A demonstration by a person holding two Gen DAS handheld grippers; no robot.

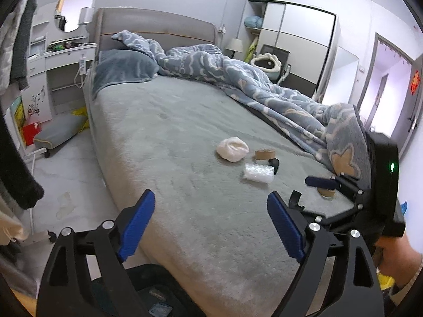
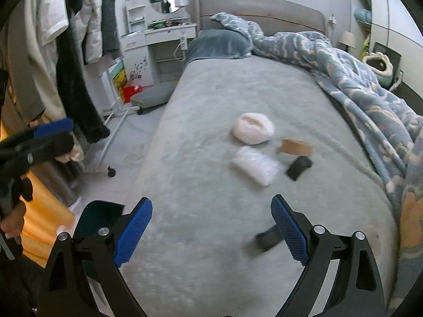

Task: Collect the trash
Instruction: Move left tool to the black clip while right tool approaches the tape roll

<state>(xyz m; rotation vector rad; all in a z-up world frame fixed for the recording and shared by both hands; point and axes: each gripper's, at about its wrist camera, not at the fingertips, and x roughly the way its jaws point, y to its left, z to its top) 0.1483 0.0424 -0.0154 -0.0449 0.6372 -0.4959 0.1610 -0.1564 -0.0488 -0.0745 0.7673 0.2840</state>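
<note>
trash lies in a loose cluster on the grey bed (image 2: 211, 100), toward its foot and near the bunched blanket (image 2: 370, 89): a crumpled white wad (image 2: 253, 128), a bubble-wrap bundle (image 2: 256, 164) just beside it, a brown tape roll (image 2: 296, 147) and a small black piece (image 2: 298, 168) touching or nearly touching each other. a second black piece (image 2: 267, 239) lies nearer, just beside the right gripper (image 2: 211, 231), blurred. in the left view another tape roll (image 1: 326, 191) shows under that gripper's finger.

right gripper: jaws released, spread wide, holding nothing, low over the bed short of the cluster. left gripper (image 1: 211, 223): jaws likewise released and empty, hovering near the bed's edge.

judged step: approach for a first pick. advice: take the nearest piece first; centre it between the jaws, press lightly into the soft cover and close fully. a dark bin (image 2: 100, 219) appears below the left gripper; identity uncertain.
</note>
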